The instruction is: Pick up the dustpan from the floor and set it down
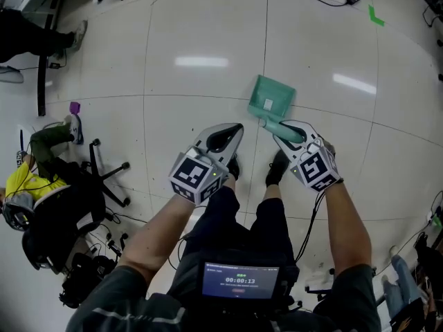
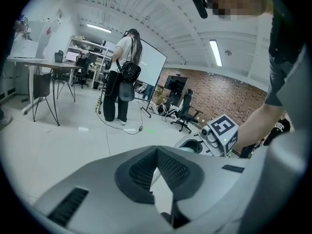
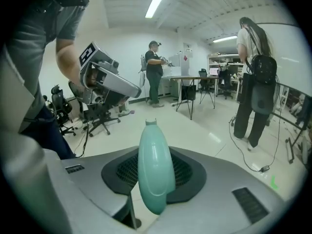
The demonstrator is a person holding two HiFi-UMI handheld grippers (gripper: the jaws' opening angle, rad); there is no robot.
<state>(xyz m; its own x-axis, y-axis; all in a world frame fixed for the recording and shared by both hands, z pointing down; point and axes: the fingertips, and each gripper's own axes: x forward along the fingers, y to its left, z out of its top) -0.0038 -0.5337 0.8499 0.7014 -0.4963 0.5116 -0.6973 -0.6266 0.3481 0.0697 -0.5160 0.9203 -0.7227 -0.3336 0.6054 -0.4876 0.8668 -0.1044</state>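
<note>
The teal dustpan (image 1: 270,99) hangs out in front of me over the white floor, pan end farthest away; I cannot tell whether it touches the floor. Its rounded handle (image 3: 155,167) lies between the pads of my right gripper (image 1: 289,134), which is shut on it. In the right gripper view the handle stands upright between the dark pads and the pan itself is hidden. My left gripper (image 1: 223,139) hangs beside it to the left, apart from the dustpan, its pads together with nothing between them. In the left gripper view the right gripper (image 2: 214,136) shows ahead at the right.
My black shoes (image 1: 277,166) stand just below the grippers. At the left are an office chair (image 1: 104,175) and a seated person in yellow (image 1: 28,182). A cable (image 1: 332,2) and a green tape mark (image 1: 376,16) lie on the far floor. People and tables stand farther back.
</note>
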